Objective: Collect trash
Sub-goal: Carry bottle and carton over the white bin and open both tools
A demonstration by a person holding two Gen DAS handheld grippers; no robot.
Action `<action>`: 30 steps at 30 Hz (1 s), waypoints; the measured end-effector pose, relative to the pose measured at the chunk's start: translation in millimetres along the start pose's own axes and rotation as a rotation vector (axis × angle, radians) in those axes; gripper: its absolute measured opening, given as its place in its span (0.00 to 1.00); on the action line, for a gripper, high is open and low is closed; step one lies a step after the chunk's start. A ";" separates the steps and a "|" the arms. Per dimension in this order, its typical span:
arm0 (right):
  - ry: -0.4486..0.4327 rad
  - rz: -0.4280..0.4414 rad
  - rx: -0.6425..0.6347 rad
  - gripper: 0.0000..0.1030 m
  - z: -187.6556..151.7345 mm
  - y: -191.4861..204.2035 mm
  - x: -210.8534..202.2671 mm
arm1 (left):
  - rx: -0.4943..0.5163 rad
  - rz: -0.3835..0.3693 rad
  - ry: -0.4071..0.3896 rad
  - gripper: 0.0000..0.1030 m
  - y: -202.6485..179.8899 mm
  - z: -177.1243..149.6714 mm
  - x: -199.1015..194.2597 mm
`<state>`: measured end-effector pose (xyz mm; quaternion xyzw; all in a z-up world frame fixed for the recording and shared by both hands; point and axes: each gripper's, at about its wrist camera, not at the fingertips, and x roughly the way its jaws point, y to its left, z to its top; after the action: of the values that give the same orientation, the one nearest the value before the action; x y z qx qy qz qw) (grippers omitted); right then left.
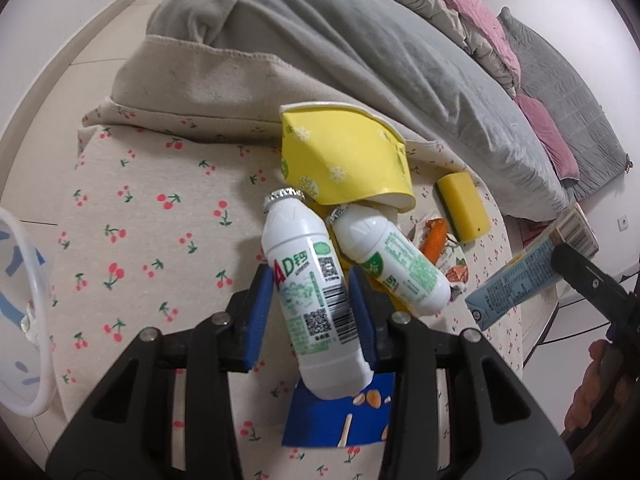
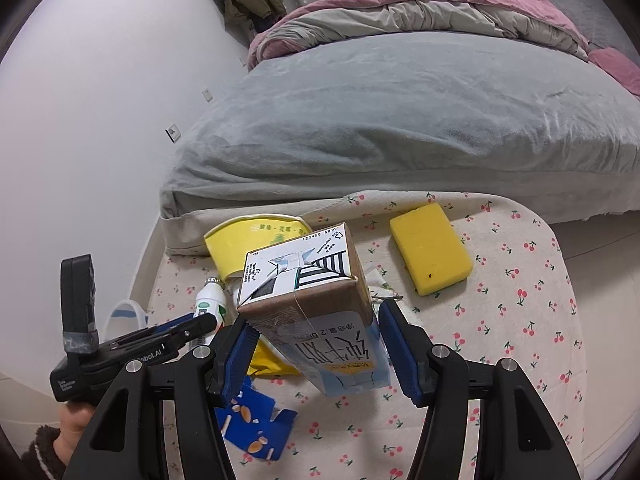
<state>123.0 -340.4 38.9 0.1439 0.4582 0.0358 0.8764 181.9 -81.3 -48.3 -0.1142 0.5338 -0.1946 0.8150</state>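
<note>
1. Bottle (image 1: 316,300), left wrist view: large "AD" in red and blue followed by green "钙"; two QR codes and a barcode on its side; smaller print illegible.
2. Second bottle (image 1: 394,264), to its right: dense green print, too small to read.
3. Carton (image 2: 320,312), right wrist view: digits "123456 8910" along the far edge of its end face, beside a recycling sign; large upside-down characters "纯牛奶" on its side, with smaller "净含量" above them.
4. Yellow cup (image 2: 256,240): green characters "健康" and "美味" along the rim.
5. Left gripper (image 2: 132,350), seen from the right wrist: white lettering ending "obot.AI" on its black body; small label lower down, illegible.
</note>
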 end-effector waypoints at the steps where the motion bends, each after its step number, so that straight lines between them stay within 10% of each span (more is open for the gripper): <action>1: -0.002 0.002 -0.001 0.60 -0.4 1.7 -1.4 | 0.002 -0.001 -0.005 0.39 1.1 -1.5 -3.8; 30: 0.056 0.151 -0.155 0.60 -8.7 136.5 31.1 | -0.022 0.128 -0.190 0.39 95.7 -30.9 -109.0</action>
<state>143.3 -201.9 48.5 0.1087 0.4664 0.1413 0.8664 133.8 53.2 -8.5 -0.1066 0.4625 -0.1246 0.8713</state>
